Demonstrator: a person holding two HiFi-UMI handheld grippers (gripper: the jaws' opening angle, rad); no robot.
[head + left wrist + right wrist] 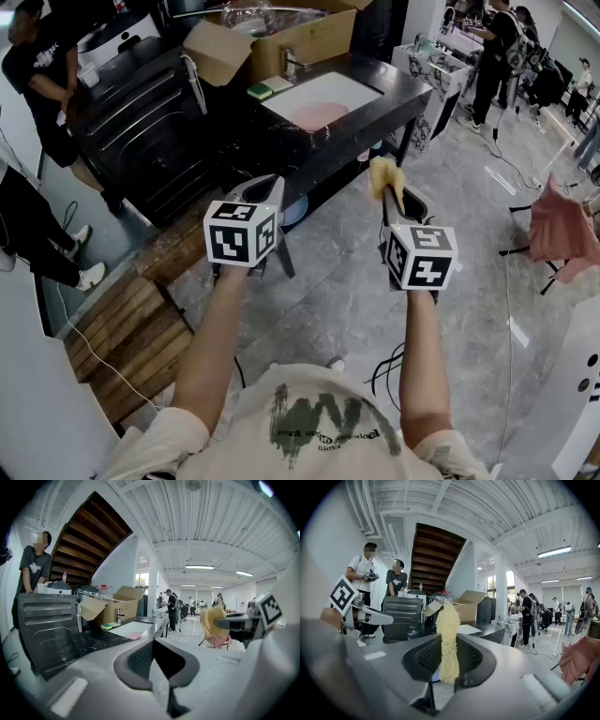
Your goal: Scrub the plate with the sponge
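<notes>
A pink plate (321, 115) lies in the white sink (349, 89) of the black counter, well ahead of both grippers; the left gripper view shows the plate (133, 635) small and far off. My right gripper (389, 194) is shut on a yellow sponge (383, 177) and held in the air over the floor. In the right gripper view that sponge (448, 639) stands upright between the jaws. My left gripper (268, 190) is level with it to the left, shut with nothing in it. A second, green-and-yellow sponge (260, 91) rests on the counter beside the sink.
An open cardboard box (281, 37) and a faucet (291, 64) stand behind the sink. A black appliance (141, 122) sits left of the counter, with wooden boards (131, 328) on the floor. A person (42, 75) stands at far left, others at back right. A pink cloth (562, 230) hangs at right.
</notes>
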